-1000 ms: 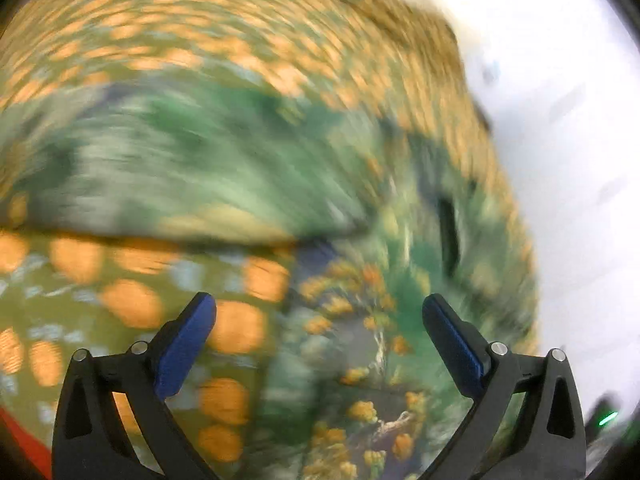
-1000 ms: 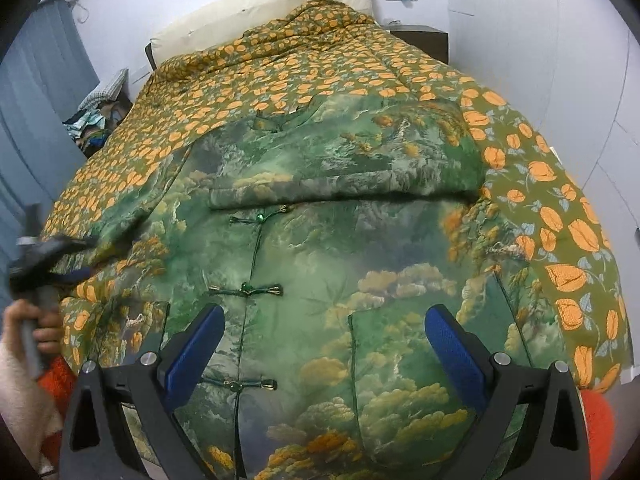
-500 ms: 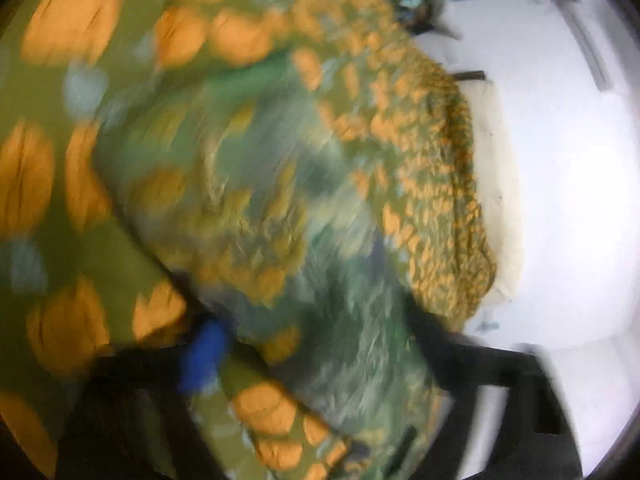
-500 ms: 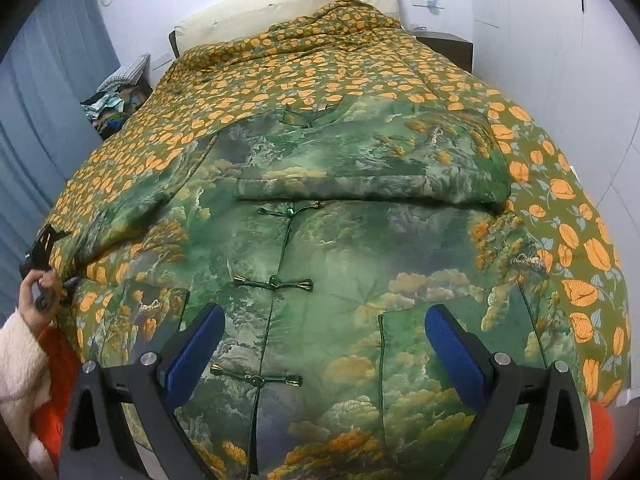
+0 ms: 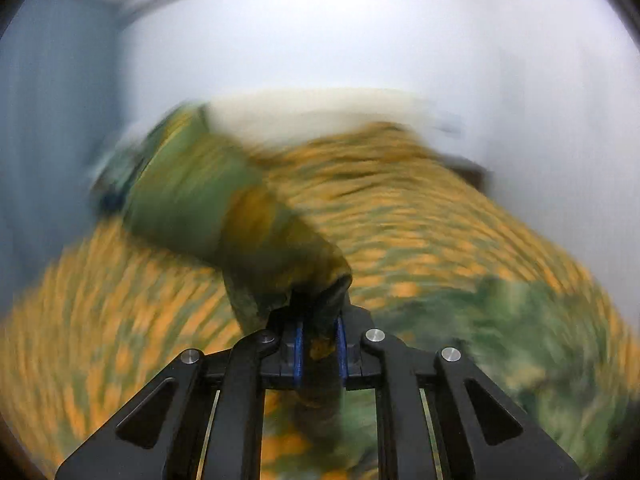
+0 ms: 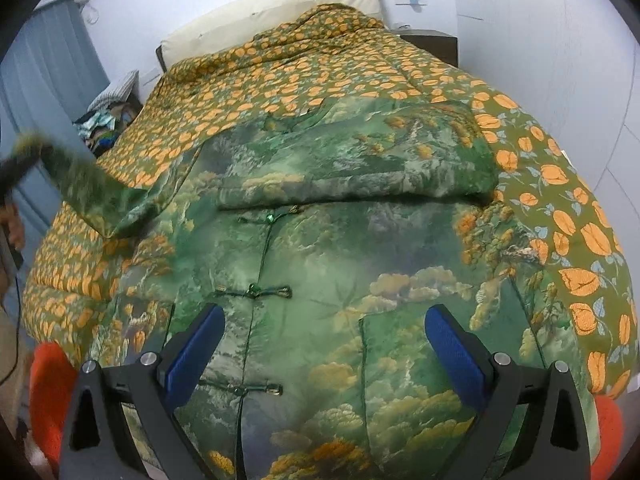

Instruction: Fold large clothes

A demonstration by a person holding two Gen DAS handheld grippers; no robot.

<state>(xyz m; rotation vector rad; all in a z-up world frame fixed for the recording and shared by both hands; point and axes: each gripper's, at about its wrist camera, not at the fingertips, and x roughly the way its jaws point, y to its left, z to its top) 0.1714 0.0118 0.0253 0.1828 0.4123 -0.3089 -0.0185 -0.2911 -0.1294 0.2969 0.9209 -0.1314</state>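
Now the left gripper (image 5: pixel 318 340), wide a second ago, has just clamped onto the sleeve cuff (image 5: pixel 304 280) and lifts it off the orange-leaf quilt (image 6: pixel 304 64). Meanwhile the right gripper (image 6: pixel 324 344) hovers agape over the green jacket (image 6: pixel 320 260), so the sleeve fold can likely begin.

left gripper (image 5: pixel 318 340): your black angular linkage, silver screw heads, thin blue pads | right gripper (image 6: pixel 320 344): your same black frame, round silver screws, ribbed blue pads on slanted fingers | hand (image 6: pixel 12 226): yours, blurred at the left edge, thin black cable hanging below it
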